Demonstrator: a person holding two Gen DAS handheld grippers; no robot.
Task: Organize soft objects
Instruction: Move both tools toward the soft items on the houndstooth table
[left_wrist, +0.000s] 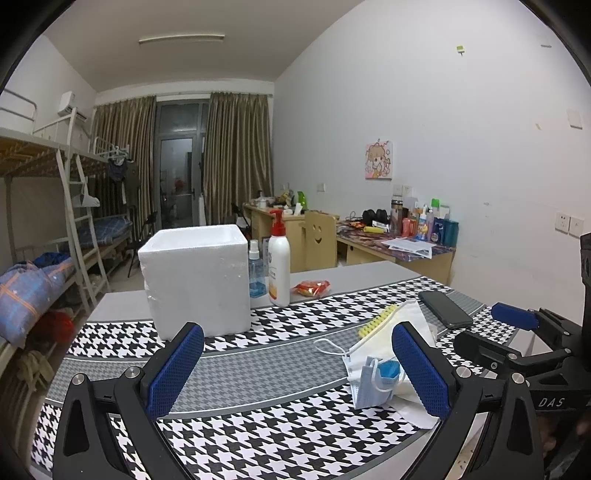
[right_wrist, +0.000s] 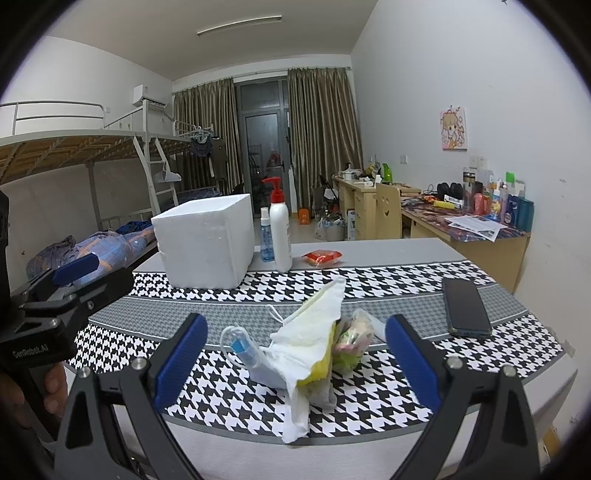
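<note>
A small heap of soft things lies on the houndstooth cloth (right_wrist: 369, 398): a white tissue (right_wrist: 314, 328), a blue face mask (right_wrist: 255, 356), a yellow cloth (right_wrist: 319, 365) and a clear bag of coloured bits (right_wrist: 352, 338). My right gripper (right_wrist: 297, 354) is open, and its blue pads stand either side of the heap without touching it. The left wrist view shows the same tissue (left_wrist: 404, 321) and mask (left_wrist: 369, 386) by the right pad of my open left gripper (left_wrist: 299, 369), which holds nothing. An open white foam box (left_wrist: 195, 280) stands behind.
A dark phone (right_wrist: 465, 306) lies to the right of the heap. Behind it are a red snack packet (right_wrist: 322, 257), a white pump bottle (right_wrist: 280, 236) and a blue spray bottle (right_wrist: 266, 240). A hand (right_wrist: 51, 384) grips the left tool. Bunk beds stand left, desks right.
</note>
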